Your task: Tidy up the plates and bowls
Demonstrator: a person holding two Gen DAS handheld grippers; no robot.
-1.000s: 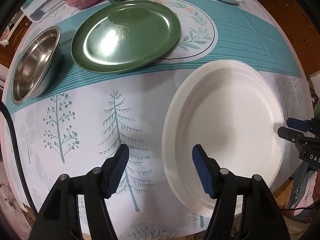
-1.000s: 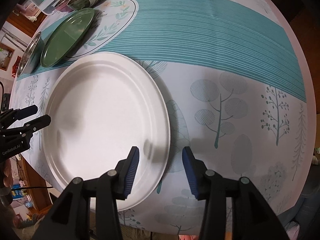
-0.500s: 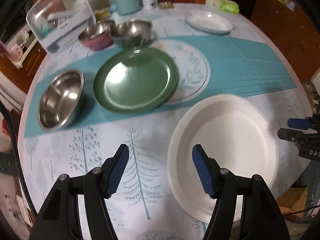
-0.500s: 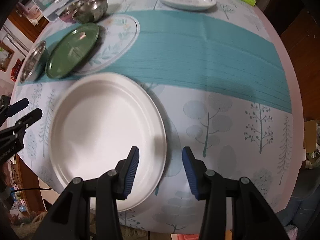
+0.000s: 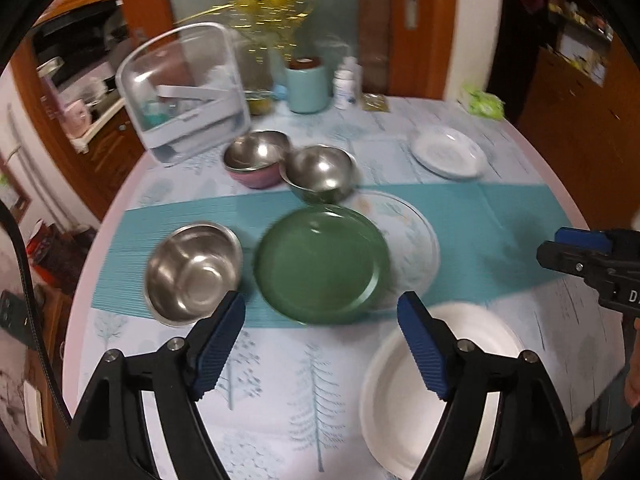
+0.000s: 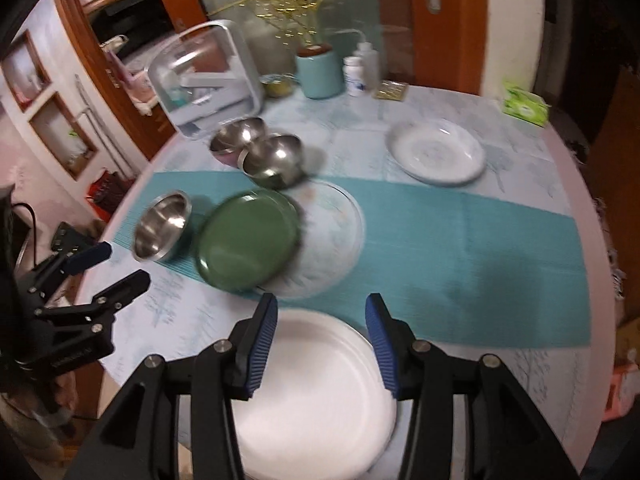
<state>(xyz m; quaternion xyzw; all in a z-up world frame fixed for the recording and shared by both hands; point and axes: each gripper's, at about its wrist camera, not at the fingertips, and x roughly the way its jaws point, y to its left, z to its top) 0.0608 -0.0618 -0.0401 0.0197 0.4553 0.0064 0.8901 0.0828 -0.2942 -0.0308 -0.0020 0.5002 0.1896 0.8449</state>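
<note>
A white plate (image 5: 488, 336) (image 6: 320, 392) lies at the near edge of the table. Beyond it a green plate (image 5: 320, 264) (image 6: 248, 240) overlaps a round leaf-patterned plate (image 5: 412, 240). One steel bowl (image 5: 192, 272) sits left of the green plate. A second steel bowl (image 5: 320, 172) and a pink-sided bowl (image 5: 254, 160) stand behind it. Far right lies a white patterned plate (image 5: 448, 152). My left gripper (image 5: 320, 300) hovers high with its jaws opening and nothing between them. My right gripper (image 6: 322, 304) hangs above the white plate, its jaws also opening, with nothing between them.
A clear dish rack (image 5: 184, 92) stands at the back left of the round table. A teal pot (image 5: 308, 88), small bottles (image 5: 348, 84) and a green tissue pack (image 5: 482, 106) line the far edge. A teal runner (image 5: 500, 236) crosses the middle.
Both grippers have risen and tipped up, so the far half of the table has come into view. Both pairs of jaws stand wider. The white plate stays on the table.
</note>
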